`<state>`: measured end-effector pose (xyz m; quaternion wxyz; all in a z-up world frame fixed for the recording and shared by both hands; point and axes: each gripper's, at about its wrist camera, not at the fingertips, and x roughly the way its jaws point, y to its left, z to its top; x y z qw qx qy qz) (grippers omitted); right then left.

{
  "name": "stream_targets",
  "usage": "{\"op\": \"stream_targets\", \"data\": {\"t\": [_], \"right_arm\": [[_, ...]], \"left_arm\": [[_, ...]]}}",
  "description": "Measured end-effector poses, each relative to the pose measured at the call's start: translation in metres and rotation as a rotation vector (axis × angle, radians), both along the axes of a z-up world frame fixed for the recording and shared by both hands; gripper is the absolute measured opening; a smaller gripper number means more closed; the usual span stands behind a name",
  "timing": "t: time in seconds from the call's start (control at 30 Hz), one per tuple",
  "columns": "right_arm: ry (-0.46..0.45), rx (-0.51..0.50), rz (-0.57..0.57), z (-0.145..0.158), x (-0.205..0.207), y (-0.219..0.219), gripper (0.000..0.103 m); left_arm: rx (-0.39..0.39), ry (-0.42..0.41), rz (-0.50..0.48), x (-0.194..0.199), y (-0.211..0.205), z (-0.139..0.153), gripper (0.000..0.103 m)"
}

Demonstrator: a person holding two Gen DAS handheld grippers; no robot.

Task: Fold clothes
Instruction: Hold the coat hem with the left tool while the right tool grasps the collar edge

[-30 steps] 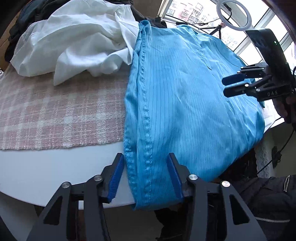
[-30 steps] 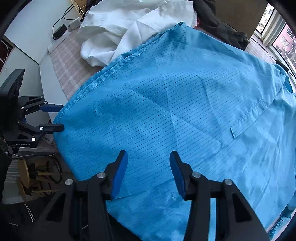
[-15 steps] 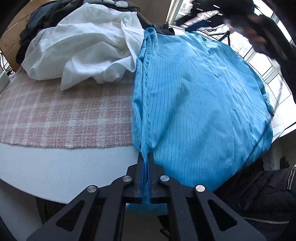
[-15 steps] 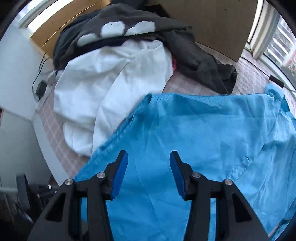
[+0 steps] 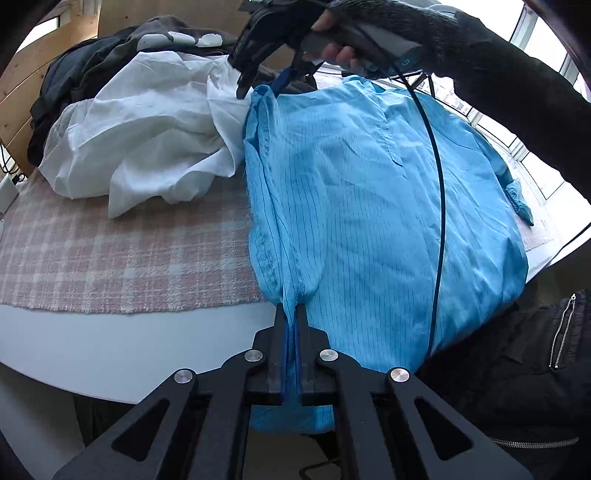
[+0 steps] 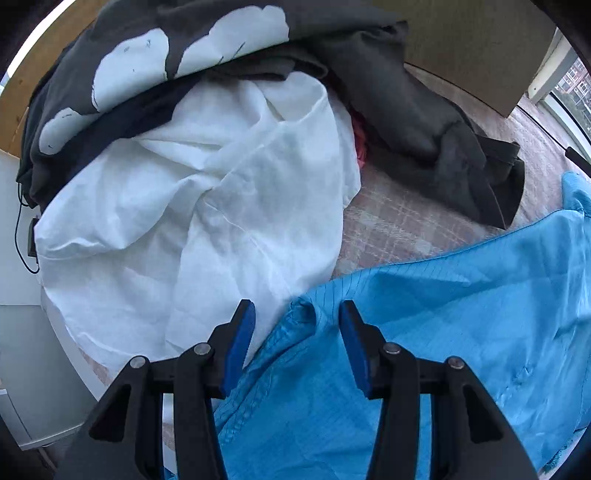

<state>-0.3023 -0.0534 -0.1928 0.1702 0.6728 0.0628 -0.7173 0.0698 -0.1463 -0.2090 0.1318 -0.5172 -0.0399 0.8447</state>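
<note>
Bottom centre of the left wrist view: my left gripper has its jaws pressed together on the near hem corner of the blue garment, cloth pinched between the pads. I read this as an anchor grip, so the long left edge stays taut for the fold. The corner hangs just past the white table edge, which I judge leaves room for the jaws to get under it.

The blue garment lies spread over the right half of that view, on the pink plaid cloth, seamed edge running from my pinch up toward the top centre. A black cable crosses it.

Far end, top centre of the left view: my right gripper is held by a gloved hand, pointing down at the far corner of the same edge. In the right wrist view the right gripper stands spread, nothing pinched, the blue corner lying between the pads but not pressed. My guess: it is lined up to take that corner so both ends lift together.

Beyond, upper left in both views: a crumpled white garment touching the blue edge, then a dark garment with white patches behind. Close neighbour, so the far pinch risks catching white cloth.
</note>
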Motion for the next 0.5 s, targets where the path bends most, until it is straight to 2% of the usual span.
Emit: {"op": "stream_targets", "data": {"t": [0.13, 0.23, 0.33, 0.5], "right_arm": [[-0.015, 0.006, -0.013, -0.007, 0.001, 0.001, 0.045], [0.006, 0.003, -0.016, -0.001, 0.005, 0.005, 0.024], [0.017, -0.014, -0.012, 0.008, 0.009, 0.010, 0.015], [0.007, -0.090, -0.078, 0.021, 0.015, 0.028, 0.014]], "left_arm": [[-0.003, 0.005, -0.008, 0.001, 0.000, 0.001, 0.002], [-0.006, 0.010, -0.017, 0.004, -0.001, 0.003, 0.002], [-0.004, 0.024, -0.030, 0.005, 0.001, 0.007, 0.002], [-0.003, 0.044, -0.064, 0.012, 0.008, 0.015, 0.002]]}}
